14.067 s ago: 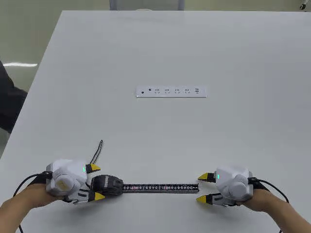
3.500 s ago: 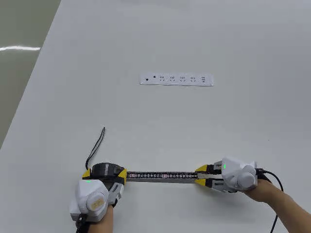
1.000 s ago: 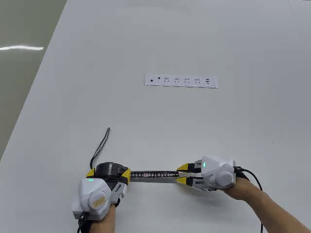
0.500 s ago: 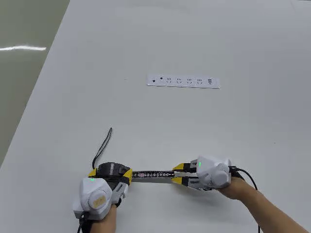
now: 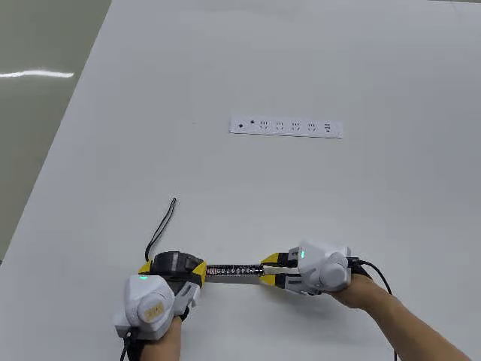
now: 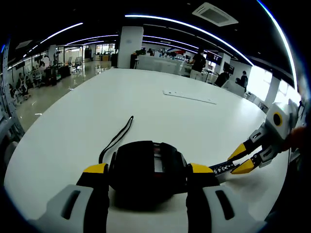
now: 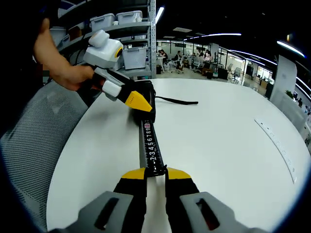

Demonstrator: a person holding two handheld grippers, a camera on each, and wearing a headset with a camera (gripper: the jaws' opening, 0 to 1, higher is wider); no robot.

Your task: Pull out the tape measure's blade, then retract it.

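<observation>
The black tape measure case (image 5: 174, 265) (image 6: 147, 167) (image 7: 146, 96) lies near the table's front edge, with my left gripper (image 5: 171, 268) (image 6: 147, 168) shut on it from behind. Its dark numbered blade (image 5: 234, 270) (image 6: 221, 168) (image 7: 149, 146) runs right out of the case, flat along the table. My right gripper (image 5: 268, 270) (image 7: 155, 173) is shut on the blade's free end. A black wrist strap (image 5: 161, 227) (image 6: 117, 139) (image 7: 176, 101) trails from the case across the table.
A white power strip (image 5: 285, 128) (image 6: 189, 97) (image 7: 277, 143) lies further back on the white table (image 5: 301, 195). Black cables trail from both grippers toward the front edge. In the gripper views, an office with desks, shelves and people surrounds the table.
My right gripper has moved left toward the case with the blade's end in it, so the exposed blade is shorter. The left gripper has stayed on the case.
</observation>
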